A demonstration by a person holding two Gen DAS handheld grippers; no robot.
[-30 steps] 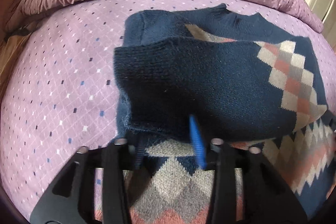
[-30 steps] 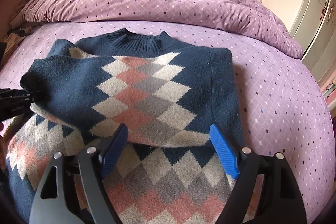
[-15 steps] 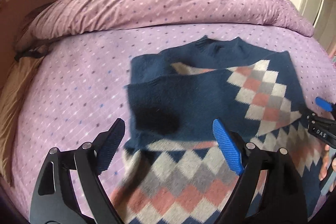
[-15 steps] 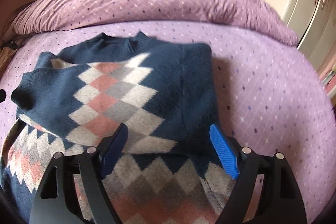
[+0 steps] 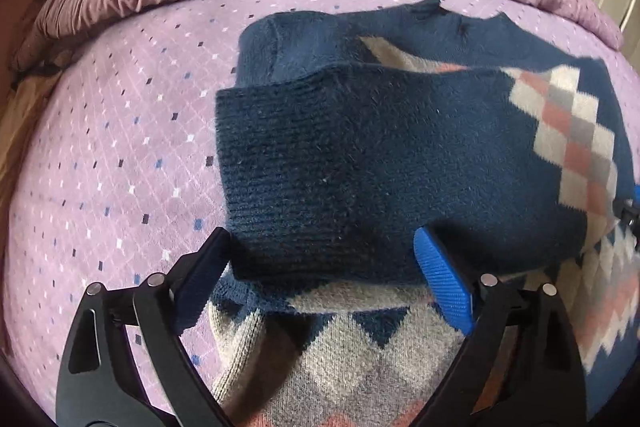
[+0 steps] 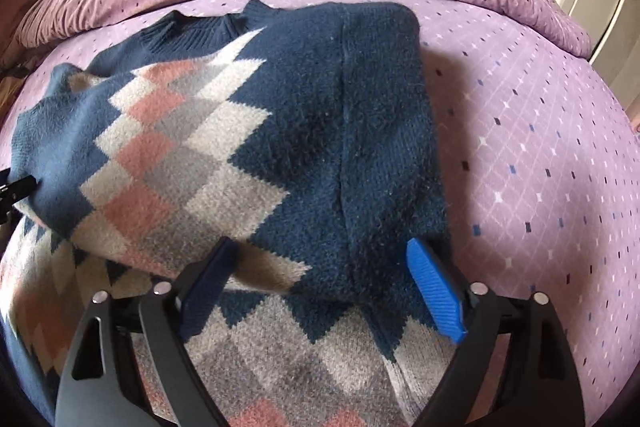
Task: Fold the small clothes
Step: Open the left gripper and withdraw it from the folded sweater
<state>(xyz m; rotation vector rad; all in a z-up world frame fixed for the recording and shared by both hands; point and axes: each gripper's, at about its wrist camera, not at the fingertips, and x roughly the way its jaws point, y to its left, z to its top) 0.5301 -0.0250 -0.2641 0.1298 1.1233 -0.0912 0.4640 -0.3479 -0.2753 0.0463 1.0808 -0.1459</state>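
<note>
Both grippers, left gripper and right gripper, are opening over our soft, floppy sweater; we are judging its lower-frame hem the best hold.

Left tool released sleeve, jaws opening; right tool lowered, jaws opening.

fuzzy knitted sweater (ribbed cuff) on a smooth, matt cloth bedsheet.

Black tool frames, ribbed blue pads, silver screws.
</note>
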